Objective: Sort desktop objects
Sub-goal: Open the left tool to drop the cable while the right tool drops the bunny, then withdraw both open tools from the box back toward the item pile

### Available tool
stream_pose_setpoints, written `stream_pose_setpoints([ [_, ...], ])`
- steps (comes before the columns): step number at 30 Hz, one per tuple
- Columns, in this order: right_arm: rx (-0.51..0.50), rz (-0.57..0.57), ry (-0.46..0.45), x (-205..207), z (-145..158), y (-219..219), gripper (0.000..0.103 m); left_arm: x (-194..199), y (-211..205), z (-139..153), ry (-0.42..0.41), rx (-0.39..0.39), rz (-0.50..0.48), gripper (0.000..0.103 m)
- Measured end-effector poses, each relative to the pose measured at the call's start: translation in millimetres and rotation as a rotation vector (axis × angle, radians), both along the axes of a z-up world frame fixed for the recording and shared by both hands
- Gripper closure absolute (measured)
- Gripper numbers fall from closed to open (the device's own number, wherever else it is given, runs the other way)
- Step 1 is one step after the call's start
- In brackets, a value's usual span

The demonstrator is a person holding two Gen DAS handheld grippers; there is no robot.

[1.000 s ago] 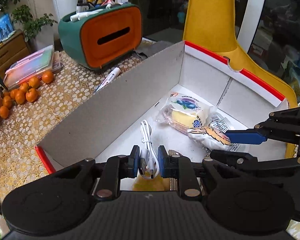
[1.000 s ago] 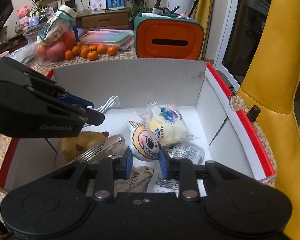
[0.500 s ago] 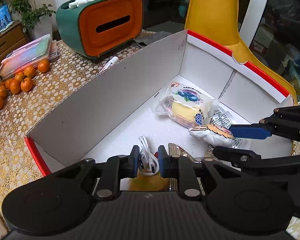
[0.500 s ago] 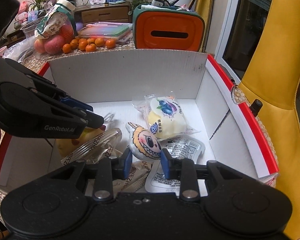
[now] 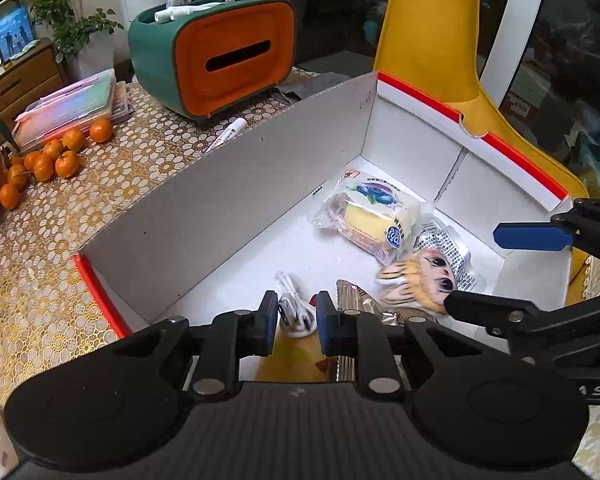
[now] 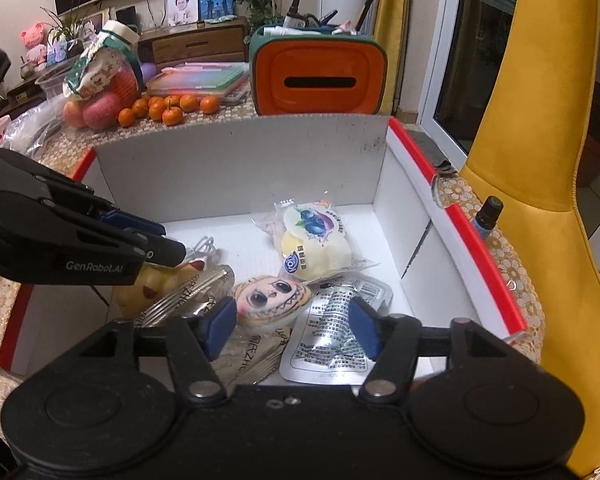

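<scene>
We read "GenRobot.AI" in pale letters on the black arm of the left tool (image 6: 162, 246), which reaches over the left end of the white cardboard box (image 6: 244, 168). In the left wrist view, the letters "AS" show on the black body of the right tool (image 5: 500, 268), at the picture's right edge. Inside the box, the snack packet (image 6: 314, 244) with a blueberry picture bears a round blue logo whose letters we cannot make out. Beside it, the silver sachet (image 6: 332, 336) carries dense small print and a barcode, too fine to read. Large Chinese characters stand on the foil wrapper (image 6: 252, 356) left of the sachet.
</scene>
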State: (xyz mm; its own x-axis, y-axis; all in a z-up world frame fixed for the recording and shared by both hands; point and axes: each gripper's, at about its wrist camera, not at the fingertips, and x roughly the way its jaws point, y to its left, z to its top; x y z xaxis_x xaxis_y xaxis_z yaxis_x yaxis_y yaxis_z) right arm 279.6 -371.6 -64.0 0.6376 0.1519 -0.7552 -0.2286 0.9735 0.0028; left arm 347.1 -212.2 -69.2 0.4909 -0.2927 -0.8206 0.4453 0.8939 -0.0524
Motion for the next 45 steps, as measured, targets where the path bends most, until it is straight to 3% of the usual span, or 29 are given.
stream_pose_setpoints([
  [7,0.027,-0.008,-0.033,-11,16,-7,0.032,-13,9,14,-0.026,-0.044,0.016,0.079],
  [25,0.106,-0.008,-0.088,-49,47,-11,0.031,-71,27,41,-0.084,-0.135,0.009,0.078],
  [27,0.109,-0.004,-0.093,-54,48,-10,0.031,-77,31,44,-0.099,-0.134,0.013,0.069],
  [28,0.112,-0.001,-0.093,-56,48,-9,0.031,-80,33,46,-0.102,-0.135,0.013,0.049],
  [30,0.121,0.001,-0.091,-60,48,-8,0.031,-86,38,49,-0.114,-0.142,0.017,0.032],
  [45,0.140,0.081,-0.153,-107,64,43,0.022,-136,92,75,-0.175,-0.218,0.084,0.032],
])
